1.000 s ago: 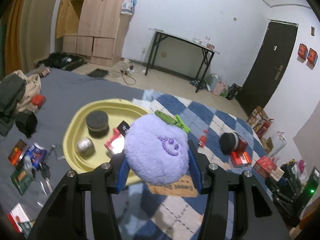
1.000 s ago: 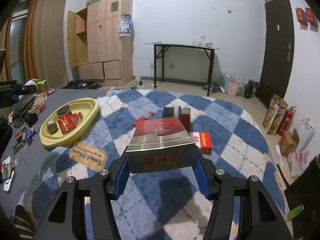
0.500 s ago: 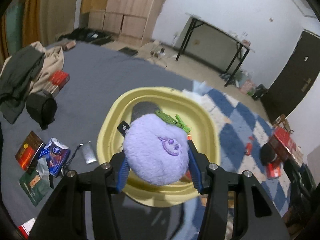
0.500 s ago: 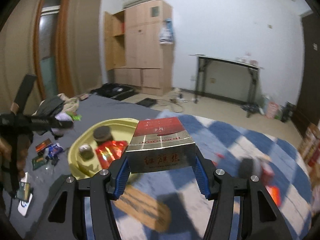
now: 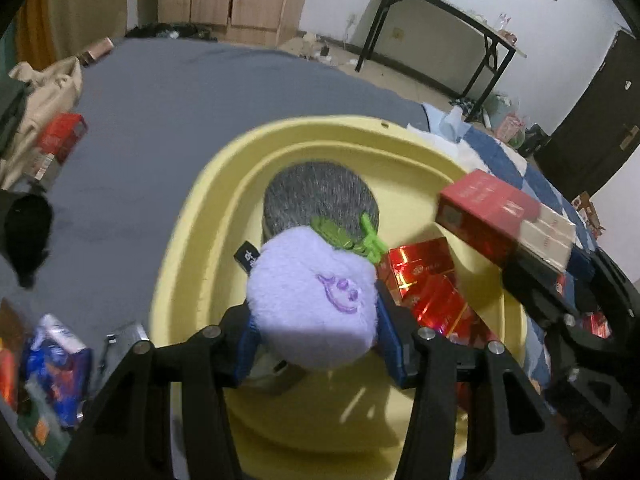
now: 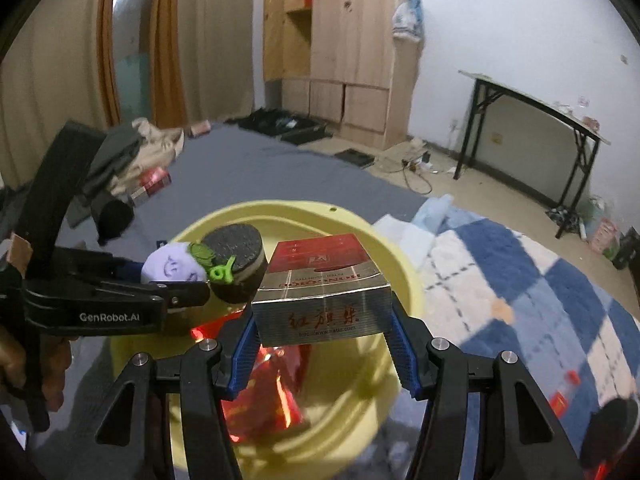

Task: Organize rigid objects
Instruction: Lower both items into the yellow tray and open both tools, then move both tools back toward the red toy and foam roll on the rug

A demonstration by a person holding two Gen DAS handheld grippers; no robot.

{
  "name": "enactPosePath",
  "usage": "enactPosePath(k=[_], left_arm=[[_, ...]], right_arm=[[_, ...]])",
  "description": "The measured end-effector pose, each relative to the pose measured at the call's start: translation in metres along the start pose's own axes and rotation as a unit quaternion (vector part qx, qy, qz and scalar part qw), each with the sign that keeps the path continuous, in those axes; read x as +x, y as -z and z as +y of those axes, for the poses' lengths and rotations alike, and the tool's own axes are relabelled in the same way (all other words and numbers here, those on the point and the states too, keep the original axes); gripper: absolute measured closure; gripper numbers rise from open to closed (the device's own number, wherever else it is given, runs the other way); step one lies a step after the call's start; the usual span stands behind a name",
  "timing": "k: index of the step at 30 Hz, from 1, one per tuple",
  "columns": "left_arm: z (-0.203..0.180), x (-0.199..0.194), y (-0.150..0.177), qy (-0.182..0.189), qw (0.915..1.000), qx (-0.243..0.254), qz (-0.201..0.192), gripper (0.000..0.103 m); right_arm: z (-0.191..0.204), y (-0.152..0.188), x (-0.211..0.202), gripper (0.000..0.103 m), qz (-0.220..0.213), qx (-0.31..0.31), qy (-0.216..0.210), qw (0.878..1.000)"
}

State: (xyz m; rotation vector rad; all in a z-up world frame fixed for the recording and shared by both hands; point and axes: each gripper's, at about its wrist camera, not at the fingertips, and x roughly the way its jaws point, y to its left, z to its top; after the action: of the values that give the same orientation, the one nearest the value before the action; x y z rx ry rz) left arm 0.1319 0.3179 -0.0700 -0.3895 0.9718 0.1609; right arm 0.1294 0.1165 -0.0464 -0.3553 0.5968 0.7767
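My left gripper (image 5: 316,324) is shut on a purple plush ball (image 5: 314,300) with green leaves and holds it above the yellow basin (image 5: 192,264). My right gripper (image 6: 322,336) is shut on a red and silver carton (image 6: 322,292) above the same basin (image 6: 384,248). The carton also shows in the left wrist view (image 5: 504,216) at the right. Inside the basin lie a round grey-topped tin (image 5: 320,196) and shiny red packets (image 5: 432,284). The plush ball (image 6: 174,266) and the left gripper (image 6: 188,294) show at the left of the right wrist view.
The basin sits on a grey mat (image 5: 160,92) beside a blue checked rug (image 6: 520,292). Small packets (image 5: 56,356) lie left of the basin. Clothes (image 6: 132,156) and a red box (image 5: 60,140) lie farther left. A black folding table (image 6: 536,120) and wooden cupboards (image 6: 348,40) stand behind.
Both grippers have moved over the yellow basin and lowered toward it, each keeping its load. The right gripper and its carton have come into the left wrist view.
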Motion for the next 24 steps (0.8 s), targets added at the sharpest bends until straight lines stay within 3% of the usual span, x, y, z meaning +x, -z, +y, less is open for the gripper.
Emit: enactPosePath(k=[5,8,11,12,13,18,24], left_arm=[[0.006,0.011,0.004,-0.013,0.9999,-0.002,0.005,0.047],[0.01,0.01,0.006,-0.005,0.9999,-0.015,0.004,0.024],[0.009,0.0,0.008,-0.006,0.9998,-0.017,-0.012,0.01],[0.008,-0.003,0.008,-0.001,0.9997,-0.02,-0.017,0.004],[0.005,-0.009,0.009,0.005,0.9995,-0.024,-0.021,0.0],[-0.03,-0.047,0.009,0.02,0.999,0.002,-0.04,0.0],[-0.099,-0.097,0.019,0.07,0.9945,0.045,-0.064,0.0]], right_arm=[[-0.005,-0.02,0.046,0.046,0.042,0.003,-0.013,0.999],[-0.003,-0.022,0.064,0.045,0.051,0.006,-0.01,0.999],[-0.006,-0.019,0.061,0.02,0.055,0.024,-0.019,0.998],[-0.008,-0.019,0.055,0.008,0.049,0.033,-0.018,0.998],[-0.012,-0.017,0.046,0.003,0.039,0.043,-0.023,0.998],[-0.037,-0.005,-0.014,0.0,0.009,0.087,-0.014,0.996],[-0.089,0.034,-0.132,0.0,-0.037,0.15,0.045,0.987]])
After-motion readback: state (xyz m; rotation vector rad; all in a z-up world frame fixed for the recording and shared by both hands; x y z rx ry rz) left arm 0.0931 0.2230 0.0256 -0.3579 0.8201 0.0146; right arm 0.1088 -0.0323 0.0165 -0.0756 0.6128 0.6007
